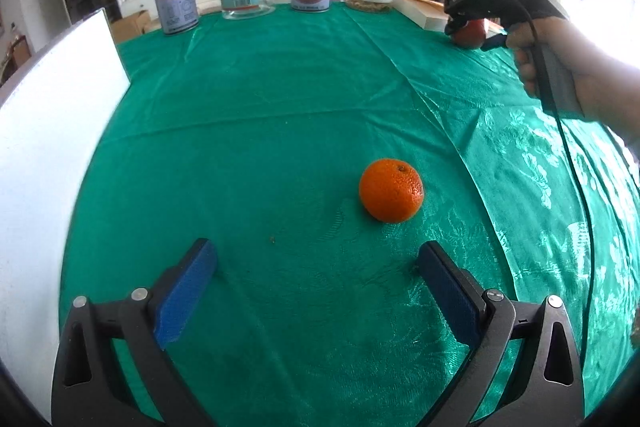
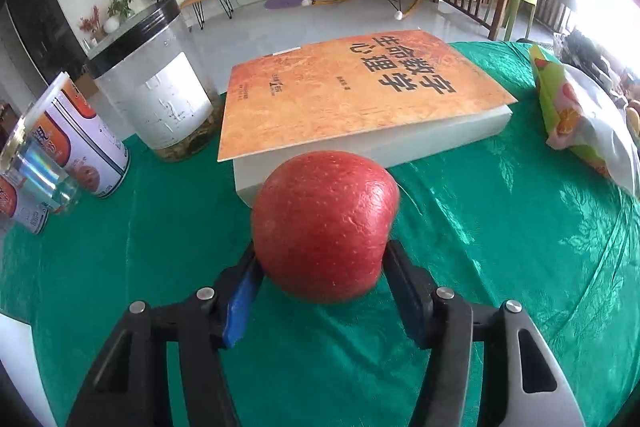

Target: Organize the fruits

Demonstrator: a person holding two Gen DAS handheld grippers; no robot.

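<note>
Book: orange cover, large Chinese title, thick white page block, flat at 12 o'clock just behind the apple.
Apple: red, speckled, dimpled skin; on the worktop, green patterned glossy cloth; right claw clamped on it.
Orange: pebbled, round, loose at 1 o'clock of left claw, jaws apart.
Jar: clear, black lid, white label, 10 o'clock.
Tins: orange-white labels, far left.

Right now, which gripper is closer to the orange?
Left. The left gripper is open with the orange just ahead of its fingers, slightly right. The right gripper is far across the table, closed around the apple.
</note>
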